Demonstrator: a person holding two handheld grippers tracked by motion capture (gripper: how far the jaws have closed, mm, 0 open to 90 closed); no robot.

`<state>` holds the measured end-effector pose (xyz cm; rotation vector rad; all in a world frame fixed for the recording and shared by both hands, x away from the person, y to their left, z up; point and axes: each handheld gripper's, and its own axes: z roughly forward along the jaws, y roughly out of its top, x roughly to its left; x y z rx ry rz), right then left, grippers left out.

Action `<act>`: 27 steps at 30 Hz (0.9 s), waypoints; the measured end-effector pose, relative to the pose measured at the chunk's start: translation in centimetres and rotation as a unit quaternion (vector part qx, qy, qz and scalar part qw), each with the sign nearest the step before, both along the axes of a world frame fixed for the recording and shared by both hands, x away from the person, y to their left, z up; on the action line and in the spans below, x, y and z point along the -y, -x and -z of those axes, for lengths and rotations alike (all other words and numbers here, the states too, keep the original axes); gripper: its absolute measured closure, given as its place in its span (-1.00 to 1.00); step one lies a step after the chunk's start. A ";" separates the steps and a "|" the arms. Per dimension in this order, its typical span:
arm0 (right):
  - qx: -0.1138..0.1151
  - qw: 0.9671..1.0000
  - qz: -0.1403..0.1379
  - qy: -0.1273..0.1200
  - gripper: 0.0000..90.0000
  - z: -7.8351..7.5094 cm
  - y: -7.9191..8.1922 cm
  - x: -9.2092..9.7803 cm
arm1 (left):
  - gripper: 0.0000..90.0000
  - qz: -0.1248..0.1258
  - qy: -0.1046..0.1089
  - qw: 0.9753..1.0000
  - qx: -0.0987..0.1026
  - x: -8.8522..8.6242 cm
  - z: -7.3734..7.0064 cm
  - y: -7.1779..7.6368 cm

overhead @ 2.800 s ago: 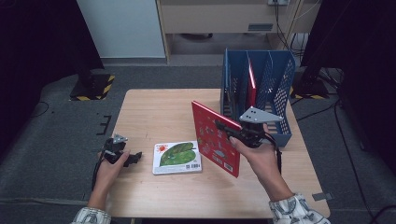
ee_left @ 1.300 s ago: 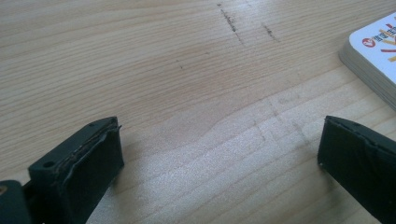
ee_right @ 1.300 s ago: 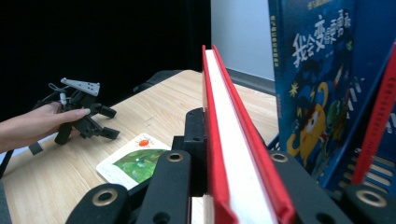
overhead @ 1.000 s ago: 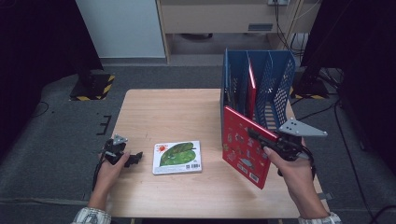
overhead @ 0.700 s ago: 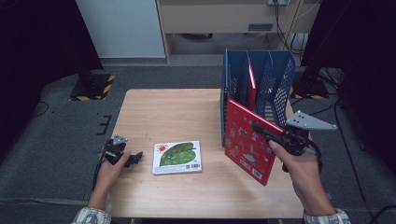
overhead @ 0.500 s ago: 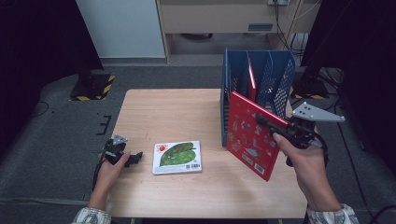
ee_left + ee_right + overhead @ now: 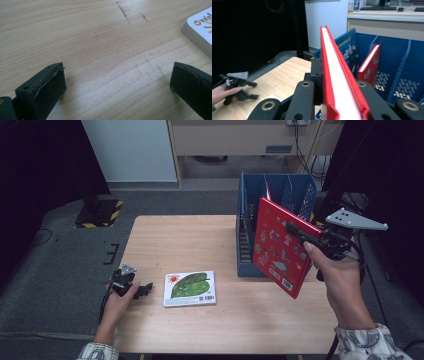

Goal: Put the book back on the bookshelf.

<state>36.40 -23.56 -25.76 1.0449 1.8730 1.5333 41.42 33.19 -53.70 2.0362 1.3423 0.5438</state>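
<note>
Three books (image 7: 283, 247), one blue file rack (image 7: 245, 245), two claws (image 7: 300, 232)

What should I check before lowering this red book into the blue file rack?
1. Grip: right gripper clamps the red book on both covers: ok.
2. Book clear of table: lifted, tilted: ok.
3. Blue rack has a free slot: one red volume inside, other slots appear open: ok.
4. Book lined up with a slot: cannot tell.
5. Left gripper clear: open, resting beside the green book: ok.
</note>
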 end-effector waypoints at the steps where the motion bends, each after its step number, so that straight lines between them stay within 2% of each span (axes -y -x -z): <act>1: 0.000 1.000 0.003 0.001 0.75 -0.1 -0.2 0.1 | -1.00 0.000 0.000 1.000 0.000 0.0 0.0 0.0; 9: 0.001 1.000 0.026 0.007 0.75 -0.3 -0.9 0.8 | -1.00 0.001 -0.002 1.000 -0.001 0.0 0.0 0.0; 27: -0.004 0.998 0.053 0.017 0.75 0.0 -1.3 2.6 | -1.00 0.002 -0.002 1.000 -0.001 0.0 0.0 0.0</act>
